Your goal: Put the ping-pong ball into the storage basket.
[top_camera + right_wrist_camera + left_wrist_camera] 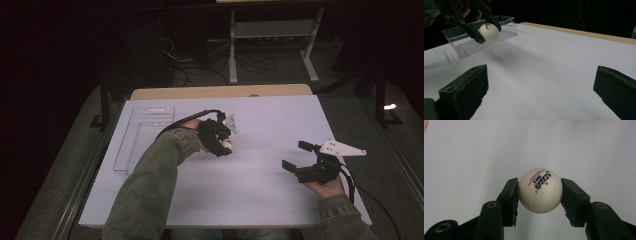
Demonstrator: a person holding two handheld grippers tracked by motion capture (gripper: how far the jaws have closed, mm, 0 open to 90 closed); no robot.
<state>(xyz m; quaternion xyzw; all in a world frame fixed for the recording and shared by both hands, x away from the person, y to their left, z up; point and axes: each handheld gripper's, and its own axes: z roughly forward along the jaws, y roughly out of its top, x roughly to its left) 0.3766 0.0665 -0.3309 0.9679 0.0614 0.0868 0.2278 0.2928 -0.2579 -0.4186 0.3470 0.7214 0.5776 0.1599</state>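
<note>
White table-tennis ball point(540, 190) with black and red print pinched between left gripper point(540, 195) jaws above white table point(474, 157), print readable in left gripper view, hardly visible from high view, right gripper point(541, 87) wide open and empty, clear plastic tray point(506, 27) behind ball.

The desk point(260, 190) lies bare across its middle and far right, leaving wide room between the left gripper point(226, 135) and the right gripper point(296, 156). Along the left edge the clear tray point(145, 137) stands as the one obstacle, just beside the raised left gripper and its ball point(540, 190).
</note>
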